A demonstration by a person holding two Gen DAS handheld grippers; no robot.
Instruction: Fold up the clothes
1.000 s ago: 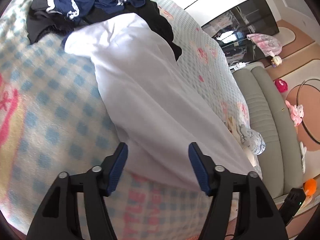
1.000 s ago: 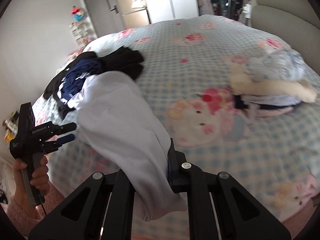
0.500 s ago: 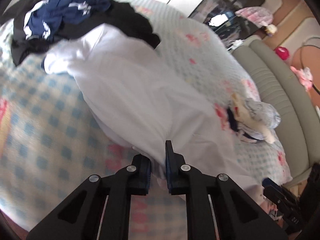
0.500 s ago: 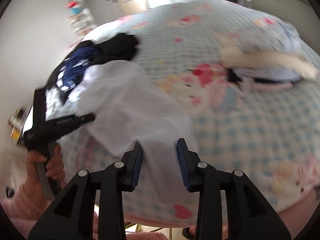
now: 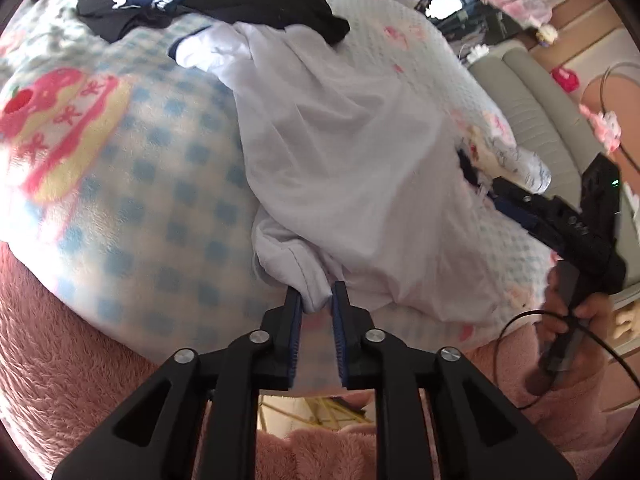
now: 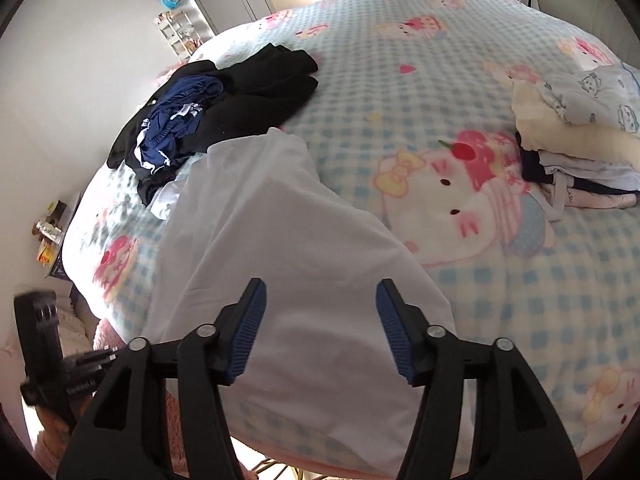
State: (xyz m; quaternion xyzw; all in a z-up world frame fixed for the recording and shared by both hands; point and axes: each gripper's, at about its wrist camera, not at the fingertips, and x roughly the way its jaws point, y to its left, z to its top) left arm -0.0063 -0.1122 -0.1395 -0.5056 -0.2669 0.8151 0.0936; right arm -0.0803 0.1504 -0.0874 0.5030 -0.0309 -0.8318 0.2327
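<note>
A white garment (image 5: 344, 168) lies spread along the near edge of the bed, running back toward a dark pile. My left gripper (image 5: 314, 300) is shut on a bunched fold of the white garment at its near hem. My right gripper (image 6: 320, 300) is open and empty, its jaws wide apart just above the white garment (image 6: 280, 240) near the bed's front edge. The right gripper also shows at the right of the left wrist view (image 5: 560, 216); the left one shows at lower left of the right wrist view (image 6: 52, 352).
A heap of black and navy clothes (image 6: 216, 104) lies at the bed's far left, touching the garment's far end. A stack of folded clothes (image 6: 580, 148) sits at the right. The checked cartoon blanket (image 6: 440, 80) covers the bed. A grey sofa (image 5: 540, 120) stands beyond.
My left gripper closed on the garment's hem and pulled it toward the bed edge. My right gripper let go of the garment and opened wide; the garment now lies flatter.
</note>
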